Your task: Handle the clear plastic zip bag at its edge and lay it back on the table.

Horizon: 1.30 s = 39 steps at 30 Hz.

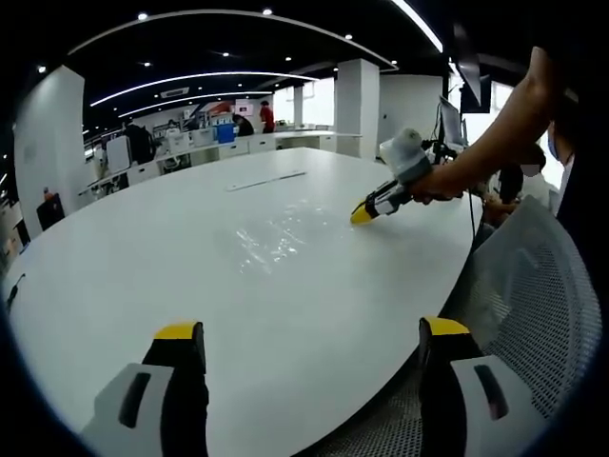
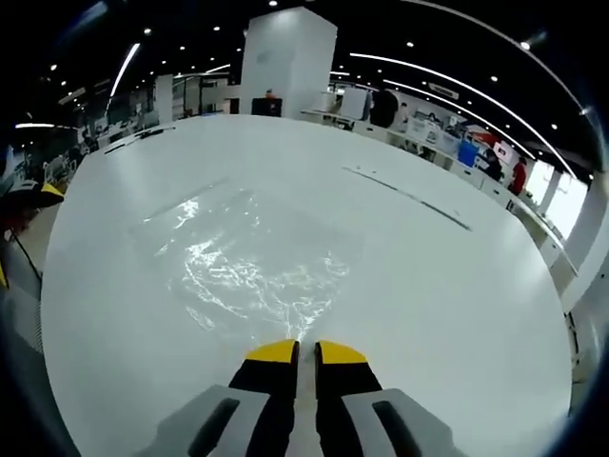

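The bag (image 2: 252, 252) lies flat and crinkled on the white bench (image 2: 457, 295), a clear sheet that shines under the lights. In the right gripper view it spreads forward and to the left from the right gripper (image 2: 305, 354), and its near edge comes to the yellow tips. The jaws there are nearly closed, with only a thin slit between them; whether they pinch the edge of the bag cannot be told. In the left gripper view the bag (image 1: 271, 233) lies far ahead in the middle of the bench. The left gripper (image 1: 312, 340) has its jaws wide apart, holding nothing, at the near edge of the bench, well apart from the bag. The right gripper (image 1: 365, 211) is the nearer one, so the edge grasp likely belongs to it.
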{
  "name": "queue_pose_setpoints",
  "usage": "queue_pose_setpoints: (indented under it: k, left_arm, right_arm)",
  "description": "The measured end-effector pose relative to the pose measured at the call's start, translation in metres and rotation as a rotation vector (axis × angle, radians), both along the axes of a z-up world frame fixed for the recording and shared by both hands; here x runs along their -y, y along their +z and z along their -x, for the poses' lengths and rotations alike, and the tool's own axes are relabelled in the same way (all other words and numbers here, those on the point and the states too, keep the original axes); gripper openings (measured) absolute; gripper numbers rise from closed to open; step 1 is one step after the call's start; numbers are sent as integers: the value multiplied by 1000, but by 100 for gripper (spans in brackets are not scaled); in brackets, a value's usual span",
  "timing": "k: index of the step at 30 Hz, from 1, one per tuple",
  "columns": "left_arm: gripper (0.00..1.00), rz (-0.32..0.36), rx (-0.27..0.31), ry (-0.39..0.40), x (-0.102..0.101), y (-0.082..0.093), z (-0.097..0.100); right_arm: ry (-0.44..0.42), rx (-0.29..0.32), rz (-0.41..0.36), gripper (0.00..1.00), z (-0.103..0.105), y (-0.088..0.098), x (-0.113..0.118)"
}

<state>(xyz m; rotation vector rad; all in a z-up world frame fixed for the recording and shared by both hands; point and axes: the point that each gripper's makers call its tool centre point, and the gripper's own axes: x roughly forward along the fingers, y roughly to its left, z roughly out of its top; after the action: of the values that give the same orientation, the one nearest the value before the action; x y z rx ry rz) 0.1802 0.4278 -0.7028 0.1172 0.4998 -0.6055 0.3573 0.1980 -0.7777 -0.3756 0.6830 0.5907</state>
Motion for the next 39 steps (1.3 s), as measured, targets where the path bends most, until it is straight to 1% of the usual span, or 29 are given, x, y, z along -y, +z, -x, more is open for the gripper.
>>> queue_pose_setpoints:
  k: [3,6,9,16,19,23,30,36,39]
  left_arm:
    - [93,1,1,2,0,0,0]
    - [93,-2,2,1,0,0,0]
    - [92,0,3,1,0,1,0]
    - [92,-3,5,-5,3,2,1]
    - [92,-6,6,-9,3,2,1]
    - [92,-5,7,-9,4,3,1]
    - [93,-11,-2,-21,4,2,1]
    - [92,-17,-14,-29,5,1,3]
    - [91,-19,-12,-35,6,2,3]
  right_arm:
    - [-13,-11,-9,1,-1,0,1]
    - [-10,-9,-1,0,0,-1,0]
    - [-19,-8,-11,0,1,1,1]
    - [-10,16,-18,0,3,9,1]
    - [-9,25,-22,0,3,9,2]
    - [-12,32,-43,0,4,14,-1]
    - [-14,47,-59,0,4,20,-2]
    - [-6,64,-67,0,7,30,-5]
    - [-5,68,-70,0,7,29,-6]
